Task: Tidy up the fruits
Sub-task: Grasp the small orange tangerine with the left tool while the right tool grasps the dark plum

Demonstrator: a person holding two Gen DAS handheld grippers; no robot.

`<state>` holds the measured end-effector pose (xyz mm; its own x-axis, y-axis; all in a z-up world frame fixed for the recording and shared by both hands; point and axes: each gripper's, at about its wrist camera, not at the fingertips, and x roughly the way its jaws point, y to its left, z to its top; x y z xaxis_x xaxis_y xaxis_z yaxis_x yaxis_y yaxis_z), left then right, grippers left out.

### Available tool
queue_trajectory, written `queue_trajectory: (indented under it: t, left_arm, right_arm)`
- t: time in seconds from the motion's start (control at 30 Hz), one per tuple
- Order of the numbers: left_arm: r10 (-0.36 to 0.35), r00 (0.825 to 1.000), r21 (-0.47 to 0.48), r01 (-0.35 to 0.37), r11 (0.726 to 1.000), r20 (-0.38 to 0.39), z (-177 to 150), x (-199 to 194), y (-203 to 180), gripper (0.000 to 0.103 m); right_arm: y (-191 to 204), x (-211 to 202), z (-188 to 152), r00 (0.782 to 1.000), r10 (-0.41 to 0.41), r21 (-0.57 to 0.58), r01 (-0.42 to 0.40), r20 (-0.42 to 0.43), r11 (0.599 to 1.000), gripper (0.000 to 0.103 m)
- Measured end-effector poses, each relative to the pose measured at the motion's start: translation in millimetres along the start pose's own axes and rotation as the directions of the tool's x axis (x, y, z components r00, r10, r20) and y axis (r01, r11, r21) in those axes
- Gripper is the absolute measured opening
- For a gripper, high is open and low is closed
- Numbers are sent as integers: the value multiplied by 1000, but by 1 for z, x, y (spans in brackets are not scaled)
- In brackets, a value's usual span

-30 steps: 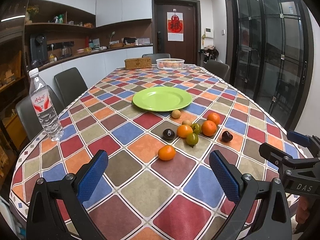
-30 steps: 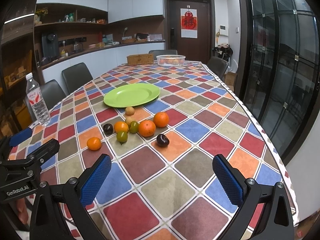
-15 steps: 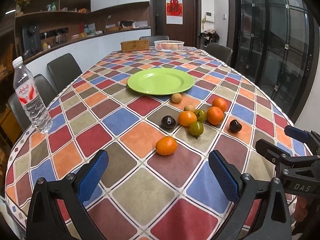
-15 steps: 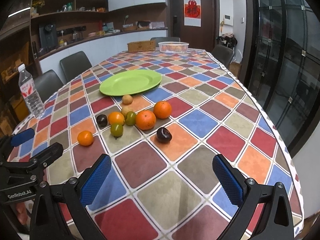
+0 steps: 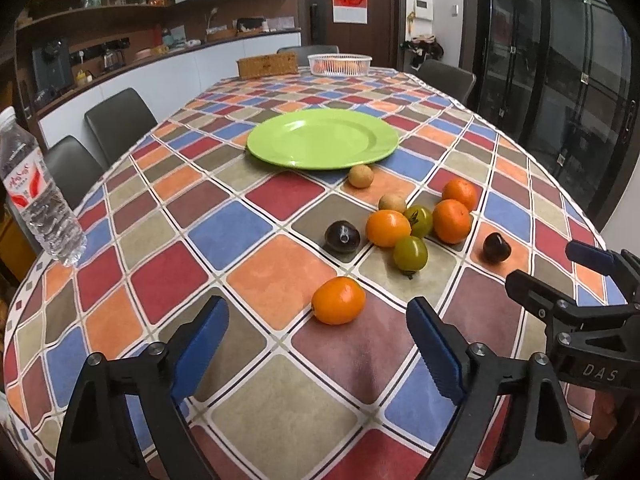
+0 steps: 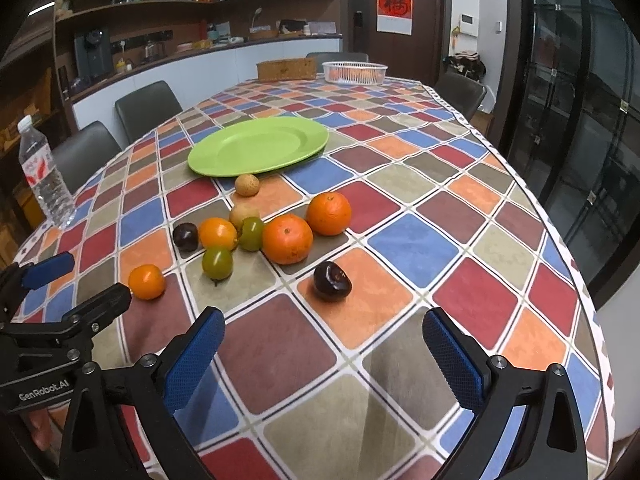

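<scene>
Both grippers hover low over the surface (image 5: 256, 412), level and pointing forward: left gripper (image 5: 318, 344) jaws spread before the small orange (image 5: 338, 300), right gripper (image 6: 322, 344) jaws spread before the dark plum (image 6: 332, 275), stem dimple upward

Left gripper (image 5: 318, 346) gapes wide at bottom centre; a small orange (image 5: 338, 300) sits just above, green plate (image 5: 322, 138) beyond.
</scene>
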<state>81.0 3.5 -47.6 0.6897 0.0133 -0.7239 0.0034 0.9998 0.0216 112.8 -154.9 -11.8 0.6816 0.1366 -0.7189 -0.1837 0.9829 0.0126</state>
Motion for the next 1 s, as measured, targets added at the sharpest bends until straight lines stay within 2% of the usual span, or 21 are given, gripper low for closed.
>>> queue_trajectory:
  t: [0.27,0.43,0.57,0.83,1.0]
  left_arm:
    - [-15,998,13,16,1000,-57,5,21,-2,79]
    - [-37,994,21,39,999,-99,8,36,-5,64]
    - [-44,992,34,48,998,-120,11,44,-8,58]
    - [-55,987,39,61,997,-150,14,53,-9,38]
    - [-60,987,42,67,997,-151,16,55,-8,35]
  right_arm:
    - [-1,25,7,998,10,-16,-11,-54,1000,87]
    - [-2,38,11,996,19,-31,-22,-85,999,76]
    - [-4,48,14,994,32,-32,-36,-108,999,67]
    - [-6,63,19,989,42,-48,-49,-141,998,49]
    - [-4,66,20,989,37,-66,-47,-146,997,36]
